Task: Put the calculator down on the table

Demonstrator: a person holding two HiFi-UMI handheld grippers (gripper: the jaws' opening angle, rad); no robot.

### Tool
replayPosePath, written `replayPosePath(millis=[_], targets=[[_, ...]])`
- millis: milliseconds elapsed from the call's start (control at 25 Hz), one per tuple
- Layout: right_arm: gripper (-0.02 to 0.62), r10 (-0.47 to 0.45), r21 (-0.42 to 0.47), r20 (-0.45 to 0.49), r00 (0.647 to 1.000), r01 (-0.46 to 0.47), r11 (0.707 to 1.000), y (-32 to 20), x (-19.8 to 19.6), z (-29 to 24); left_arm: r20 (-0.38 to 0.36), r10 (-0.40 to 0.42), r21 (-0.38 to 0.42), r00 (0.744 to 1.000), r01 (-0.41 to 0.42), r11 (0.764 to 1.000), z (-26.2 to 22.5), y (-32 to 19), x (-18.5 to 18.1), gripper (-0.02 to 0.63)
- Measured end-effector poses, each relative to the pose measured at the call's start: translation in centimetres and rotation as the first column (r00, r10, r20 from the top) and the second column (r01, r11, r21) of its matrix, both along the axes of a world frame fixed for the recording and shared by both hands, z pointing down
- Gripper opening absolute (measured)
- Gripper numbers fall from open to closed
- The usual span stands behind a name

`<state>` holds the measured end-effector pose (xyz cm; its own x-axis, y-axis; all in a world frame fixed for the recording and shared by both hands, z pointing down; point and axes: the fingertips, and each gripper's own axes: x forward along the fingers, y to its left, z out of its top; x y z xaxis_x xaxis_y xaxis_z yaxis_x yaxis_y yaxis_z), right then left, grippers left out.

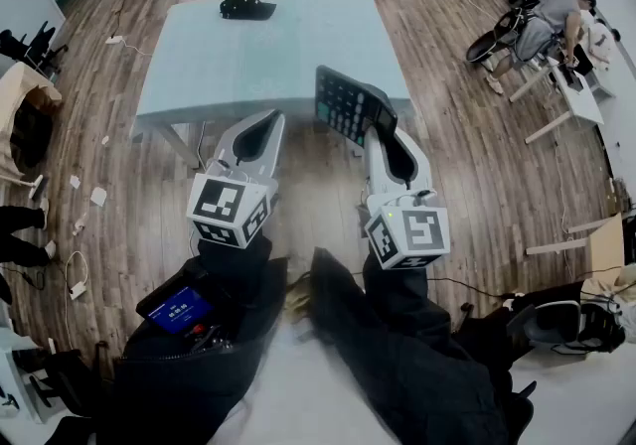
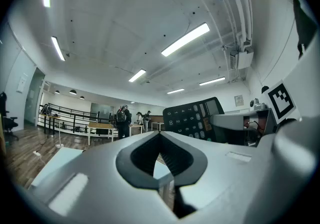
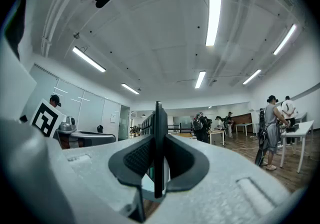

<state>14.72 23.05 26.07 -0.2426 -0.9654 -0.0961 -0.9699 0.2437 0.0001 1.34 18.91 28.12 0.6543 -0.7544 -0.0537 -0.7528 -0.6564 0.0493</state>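
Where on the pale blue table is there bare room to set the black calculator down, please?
Nearly all of the pale blue table is bare: its middle and near edge, just beyond the black calculator in the right gripper. Only the far edge is taken, by a small black cap-like object.

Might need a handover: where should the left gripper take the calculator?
Probably the free far end of the calculator, the left gripper straddling its thin top edge from above: it stands on edge, keys facing left, and the right gripper clamps the near end.
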Motion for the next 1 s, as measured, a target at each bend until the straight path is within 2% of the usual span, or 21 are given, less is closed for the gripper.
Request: replayPosePath(millis=[560,800,1000], targets=[[0.057,-0.004,-0.013,0.001,1.0,0.004,1.0,-0.3,-0.4,0.5,-0.001,-0.014,-0.018,1.0,0.014,1.0,0.7,-0.1,-0.6,-0.002],[0.061,-0.032,-0.024,0.072,0.997,0.034,0.999,0.5,-1.0,0.7,-0.003,-0.009,-0.049,1.0,0.009,0.999,1.6,0.6,-1.2,-0.002],[0.06,-0.027,-0.047,0.072,0.997,0.03,0.998,0.9,-1.8,1.7,-0.004,-0.013,-0.074,1.0,0.013,0.997,2.7,1.0,-2.1,-0.002]])
